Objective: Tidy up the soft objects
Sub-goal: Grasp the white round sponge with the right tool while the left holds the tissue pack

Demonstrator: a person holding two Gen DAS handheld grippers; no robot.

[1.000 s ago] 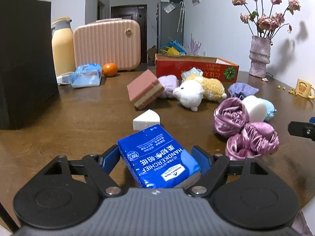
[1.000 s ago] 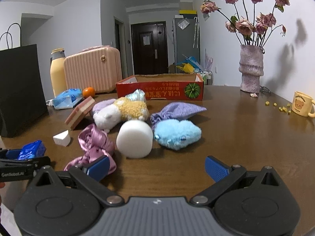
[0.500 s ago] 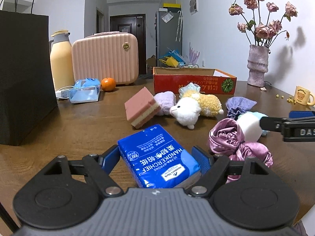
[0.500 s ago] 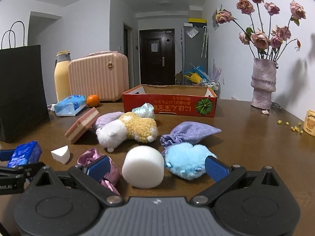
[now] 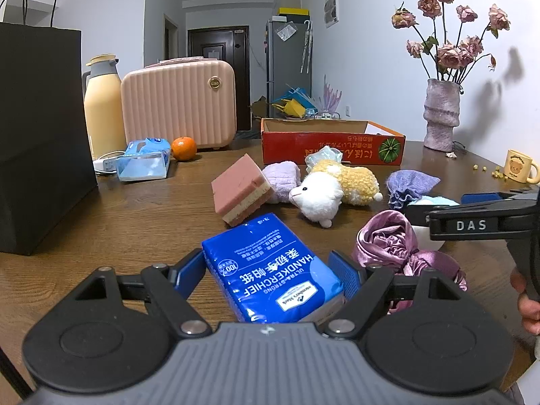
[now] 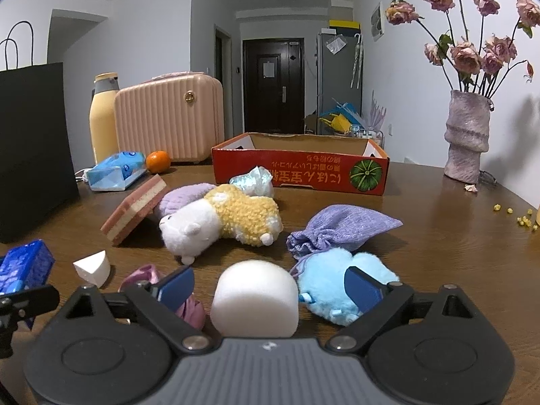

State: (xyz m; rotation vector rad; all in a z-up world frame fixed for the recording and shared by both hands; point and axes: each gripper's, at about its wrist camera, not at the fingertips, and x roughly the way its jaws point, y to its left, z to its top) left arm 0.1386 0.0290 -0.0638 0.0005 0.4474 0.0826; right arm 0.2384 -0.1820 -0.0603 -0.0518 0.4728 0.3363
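While the left tongs (image 5: pixel 271 275) pinch the blue tissue pack (image 5: pixel 270 271), the right tongs (image 6: pixel 270 287) sit wide open around the white foam roll (image 6: pixel 254 298).

The pack pokes out in front between the closed-in blue pads. The foam roll lies on the brown worktop (image 6: pixel 438 236), not squeezed. Just beside it are the fluffy blue toy (image 6: pixel 332 283) and the shiny pink cloth (image 5: pixel 391 246). Farther off lie the sheep toy (image 6: pixel 219 222), the purple pouch (image 6: pixel 341 229) and the red box (image 6: pixel 300 165).
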